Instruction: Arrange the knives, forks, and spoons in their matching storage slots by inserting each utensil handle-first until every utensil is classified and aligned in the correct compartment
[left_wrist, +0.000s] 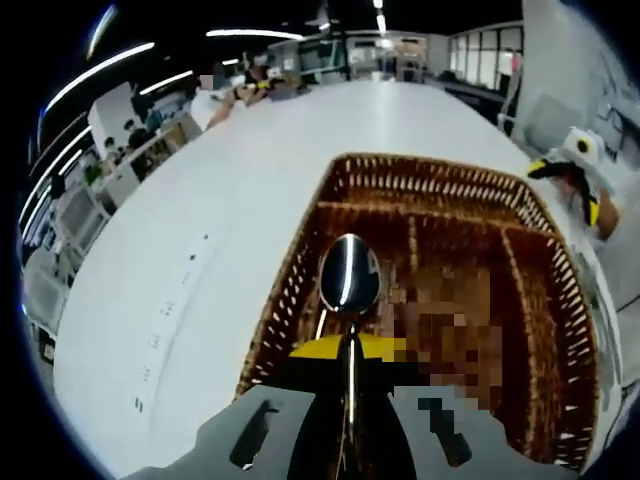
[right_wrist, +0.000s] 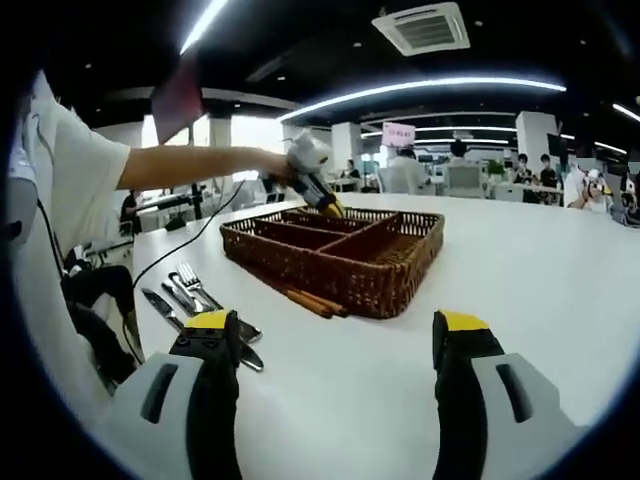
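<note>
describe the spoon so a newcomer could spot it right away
On the white table sits a brown wicker tray with long slots. Over its left slot, the left tongs clamp a shiny metal spoon, bowl pointing away. The other utensils lie loose on the table beside the tray.

Right tongs (right_wrist: 335, 385): grey bodies, black jaws capped in yellow, an oblong slot in each grey shell. Left tongs (left_wrist: 345, 375): the same grey slotted shells and yellow tips. Person: white short sleeve (right_wrist: 60, 190); black cable (right_wrist: 200, 232) trails below forearm.

Glossy polished metal spoon (left_wrist: 348, 272) above a rough woven wicker basket (right_wrist: 400, 262); beside the basket, shiny metal cutlery (right_wrist: 195, 297) on the smooth matt white table (right_wrist: 520, 280).
</note>
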